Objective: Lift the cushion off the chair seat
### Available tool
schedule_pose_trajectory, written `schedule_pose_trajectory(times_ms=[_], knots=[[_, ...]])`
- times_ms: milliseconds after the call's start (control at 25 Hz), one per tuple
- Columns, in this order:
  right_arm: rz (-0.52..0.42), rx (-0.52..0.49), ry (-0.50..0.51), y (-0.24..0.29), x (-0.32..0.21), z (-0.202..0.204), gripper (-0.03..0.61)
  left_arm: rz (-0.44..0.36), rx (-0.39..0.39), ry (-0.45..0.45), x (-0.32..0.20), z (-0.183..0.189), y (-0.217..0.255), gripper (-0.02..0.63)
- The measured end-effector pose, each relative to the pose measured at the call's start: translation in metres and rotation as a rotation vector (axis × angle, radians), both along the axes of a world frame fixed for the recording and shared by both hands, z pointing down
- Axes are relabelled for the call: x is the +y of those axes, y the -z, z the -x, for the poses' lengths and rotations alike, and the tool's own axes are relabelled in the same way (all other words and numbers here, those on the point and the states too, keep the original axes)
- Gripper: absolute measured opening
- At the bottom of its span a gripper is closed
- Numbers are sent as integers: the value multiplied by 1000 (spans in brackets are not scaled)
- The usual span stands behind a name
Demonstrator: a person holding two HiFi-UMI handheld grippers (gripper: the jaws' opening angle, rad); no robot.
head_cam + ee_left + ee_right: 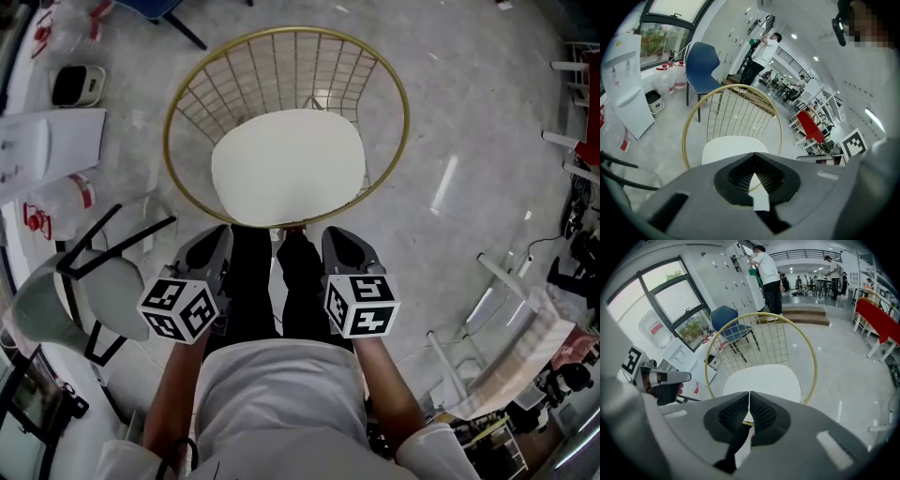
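A white cushion (288, 167) lies flat on the seat of a round gold wire chair (173, 112), straight ahead of the person. Both grippers hang just short of the chair's front edge, apart from the cushion. My left gripper (221, 234) is shut with nothing in it; in the left gripper view its jaws (753, 158) meet in front of the cushion (729, 147). My right gripper (337, 236) is shut and empty as well. Seen from the right gripper view, the closed jaws (749, 395) point at the cushion's (761, 380) near edge.
A grey chair with black legs (89, 295) stands close on the left. A blue chair (702, 65), a white water dispenser (626, 79) and water jugs (665, 77) stand beyond the gold chair. A person (766, 270) stands at the lockers; a red bench (876, 317) is at the right.
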State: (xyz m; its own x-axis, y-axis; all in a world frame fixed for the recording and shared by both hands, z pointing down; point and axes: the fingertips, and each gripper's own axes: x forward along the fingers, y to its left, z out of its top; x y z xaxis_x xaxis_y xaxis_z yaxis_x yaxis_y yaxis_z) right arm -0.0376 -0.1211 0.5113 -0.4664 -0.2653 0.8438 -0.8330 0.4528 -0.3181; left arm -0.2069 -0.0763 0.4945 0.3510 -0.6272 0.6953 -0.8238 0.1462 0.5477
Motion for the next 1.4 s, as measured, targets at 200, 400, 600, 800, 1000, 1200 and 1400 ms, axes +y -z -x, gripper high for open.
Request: schedule_pose_trajectory(times_ms=[200, 400, 600, 800, 1000, 1200, 1400], knots=[[1, 20, 32, -10, 0, 9, 26, 22, 6, -18, -5, 3, -15, 5], [8, 37, 25, -22, -6, 8, 37, 43, 0, -20, -15, 7, -35, 9], [-4, 40, 8, -41, -11, 2, 41, 55, -29, -15, -21, 10, -59, 20], [-22, 55, 0, -64, -18, -16, 56, 84, -26, 20, -20, -2, -91, 25], [-53, 72, -15, -84, -14, -15, 91, 121, -23, 115, -8, 5, -121, 80], [-23, 76, -25, -109, -13, -18, 104, 142, -58, 160, -9, 6, -144, 123], [-8, 86, -17, -127, -15, -15, 116, 153, -94, 178, -10, 16, -159, 197]])
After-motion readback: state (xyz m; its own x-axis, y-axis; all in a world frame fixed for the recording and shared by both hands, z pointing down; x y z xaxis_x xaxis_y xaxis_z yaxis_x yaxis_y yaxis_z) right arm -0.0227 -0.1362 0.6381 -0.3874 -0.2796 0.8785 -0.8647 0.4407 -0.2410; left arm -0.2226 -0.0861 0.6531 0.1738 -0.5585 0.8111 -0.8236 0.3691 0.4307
